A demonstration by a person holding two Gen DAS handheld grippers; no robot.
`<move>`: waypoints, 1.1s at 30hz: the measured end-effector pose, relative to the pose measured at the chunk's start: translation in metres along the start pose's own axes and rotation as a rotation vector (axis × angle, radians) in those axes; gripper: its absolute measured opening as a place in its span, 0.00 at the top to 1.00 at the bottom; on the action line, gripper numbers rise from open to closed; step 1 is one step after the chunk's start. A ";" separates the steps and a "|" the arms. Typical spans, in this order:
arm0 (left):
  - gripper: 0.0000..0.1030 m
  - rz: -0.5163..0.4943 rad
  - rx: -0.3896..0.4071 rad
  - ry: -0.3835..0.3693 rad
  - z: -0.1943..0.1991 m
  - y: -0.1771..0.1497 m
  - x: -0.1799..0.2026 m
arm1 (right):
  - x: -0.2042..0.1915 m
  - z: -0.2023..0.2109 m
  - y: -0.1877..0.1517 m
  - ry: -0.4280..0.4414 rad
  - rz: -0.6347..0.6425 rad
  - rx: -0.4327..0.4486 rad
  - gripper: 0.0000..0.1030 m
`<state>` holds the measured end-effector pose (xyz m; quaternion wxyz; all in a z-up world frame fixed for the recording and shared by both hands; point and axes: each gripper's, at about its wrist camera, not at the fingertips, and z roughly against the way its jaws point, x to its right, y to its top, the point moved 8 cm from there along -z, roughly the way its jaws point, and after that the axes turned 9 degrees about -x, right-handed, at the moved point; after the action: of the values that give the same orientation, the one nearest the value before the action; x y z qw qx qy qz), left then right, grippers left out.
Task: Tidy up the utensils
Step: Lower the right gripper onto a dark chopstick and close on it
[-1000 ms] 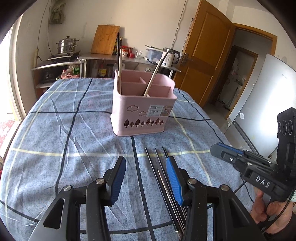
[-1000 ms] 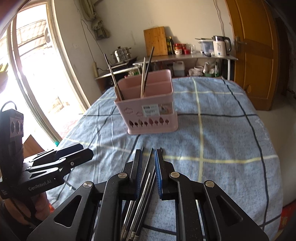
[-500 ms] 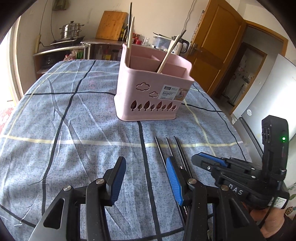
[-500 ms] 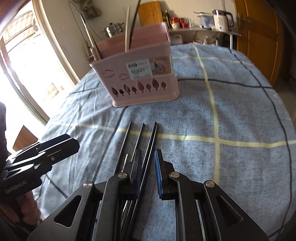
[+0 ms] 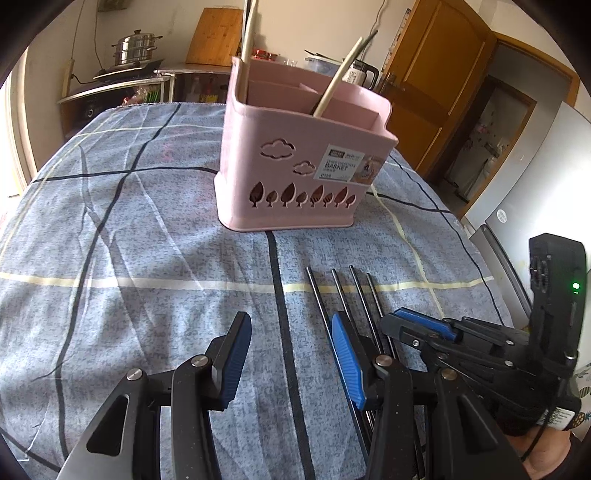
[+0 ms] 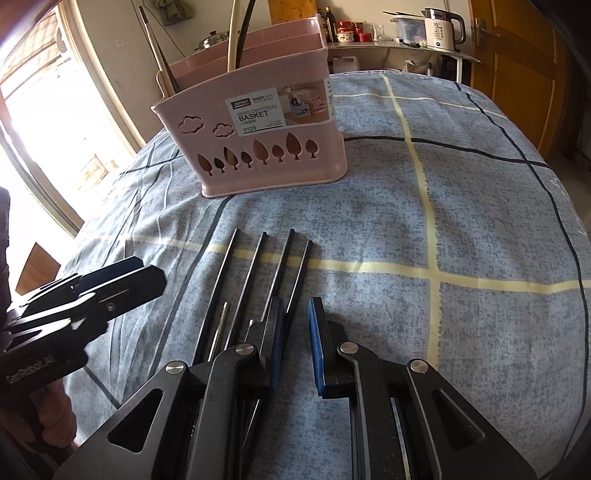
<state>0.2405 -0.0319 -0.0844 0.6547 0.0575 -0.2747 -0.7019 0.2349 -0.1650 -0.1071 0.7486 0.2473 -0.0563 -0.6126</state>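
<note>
A pink divided basket (image 5: 303, 177) (image 6: 258, 147) stands on the blue checked tablecloth with a few pale and dark chopsticks (image 5: 340, 74) upright in it. Several dark chopsticks (image 6: 258, 266) (image 5: 343, 295) lie side by side on the cloth in front of it. My left gripper (image 5: 290, 332) is open just left of them, with only cloth between its fingers. My right gripper (image 6: 296, 332) hangs low over the near ends of the chopsticks. Its jaws stand a narrow gap apart, with cloth showing between them. The rightmost chopstick passes under its left finger (image 6: 275, 332).
The table drops off at the right edge (image 6: 576, 258). Behind it stand a counter with a kettle (image 6: 441, 24), a cutting board (image 5: 216, 37) and a steel pot (image 5: 135, 48). A wooden door (image 5: 436, 74) and a white fridge (image 5: 535, 184) are at the right.
Both grippers have sunk toward the table and come closer to the lying chopsticks and the basket. Neither jaw opening has changed.
</note>
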 end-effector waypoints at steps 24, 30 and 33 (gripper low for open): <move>0.92 -0.127 -0.062 0.102 -0.040 0.016 0.015 | 0.019 0.003 0.004 -0.012 -0.048 -0.007 0.86; 0.93 -0.116 -0.071 0.110 -0.033 0.014 -0.004 | 0.022 0.000 0.012 -0.019 -0.059 -0.014 0.86; 0.93 -0.103 -0.073 0.103 -0.034 0.014 -0.005 | 0.022 -0.003 0.017 -0.027 -0.058 -0.014 0.86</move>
<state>0.2687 -0.0374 -0.1074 0.6325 0.0836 -0.2116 -0.7404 0.2568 -0.1830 -0.1069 0.7314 0.2351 -0.0549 -0.6378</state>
